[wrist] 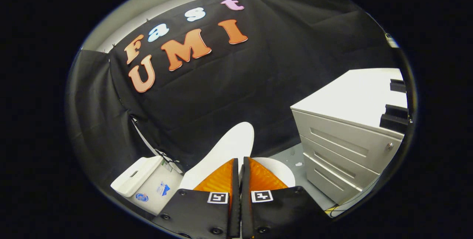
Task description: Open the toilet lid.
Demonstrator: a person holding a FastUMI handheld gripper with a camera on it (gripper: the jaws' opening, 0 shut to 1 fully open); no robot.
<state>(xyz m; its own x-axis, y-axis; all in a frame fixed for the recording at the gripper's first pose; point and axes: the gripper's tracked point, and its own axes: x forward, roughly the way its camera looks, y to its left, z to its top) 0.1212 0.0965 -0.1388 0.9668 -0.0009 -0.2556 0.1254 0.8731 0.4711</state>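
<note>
The white toilet lid (229, 144) stands lifted and tilted, rising from between my fingers toward the black cloth wall. My gripper (240, 160) is shut on the lid's edge, and only a thin white sliver of the lid shows in the narrow gap between the two fingers. To the right of the fingers, part of the white toilet seat rim (282, 170) lies below the raised lid. The white tank (147, 183), with its lid and some stickers, sits to the left of the fingers.
A grey drawer cabinet (343, 150) with a white top stands close on the right of the toilet. A strip of grey floor (292, 154) lies between them. The black cloth wall (240, 84) hangs just behind the toilet. Dark blocks (395, 117) rest on the cabinet top.
</note>
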